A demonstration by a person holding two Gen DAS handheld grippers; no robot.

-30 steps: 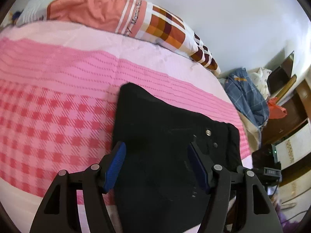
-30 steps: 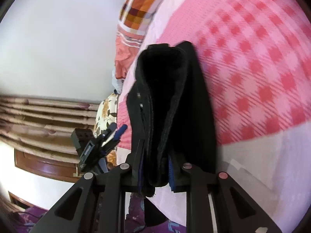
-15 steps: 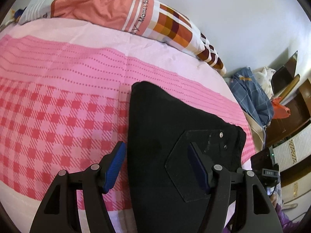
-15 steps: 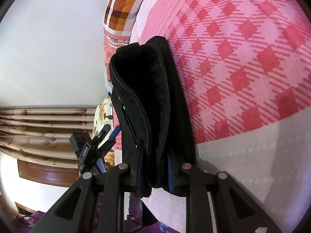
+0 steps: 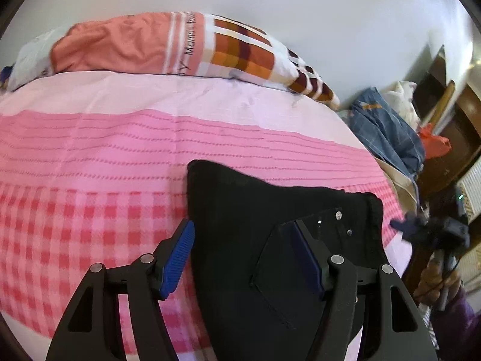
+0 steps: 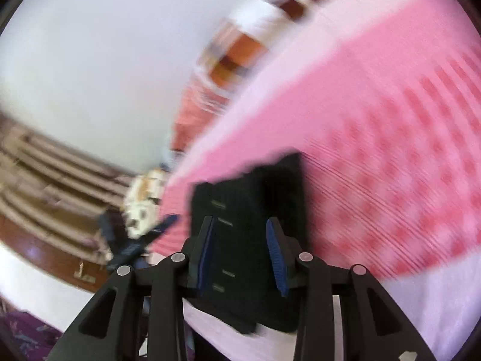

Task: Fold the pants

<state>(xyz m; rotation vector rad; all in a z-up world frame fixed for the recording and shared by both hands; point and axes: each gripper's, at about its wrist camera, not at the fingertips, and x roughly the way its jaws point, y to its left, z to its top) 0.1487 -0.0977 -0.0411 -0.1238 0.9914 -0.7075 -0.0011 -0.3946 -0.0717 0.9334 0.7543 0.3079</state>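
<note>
The folded black pants lay on the pink checked bed cover, below the striped pillow. The left tongs stood released, wide apart above the pants, gripping nothing. The right tongs had just been opening; the pants sat between the blue pads, no longer pinched, in a blurred view

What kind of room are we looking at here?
Most likely a bedroom in a home. A bed with a pink checked cover fills the view, a patterned quilt lies bunched along the wall, and clothes are piled beside wooden furniture.
</note>
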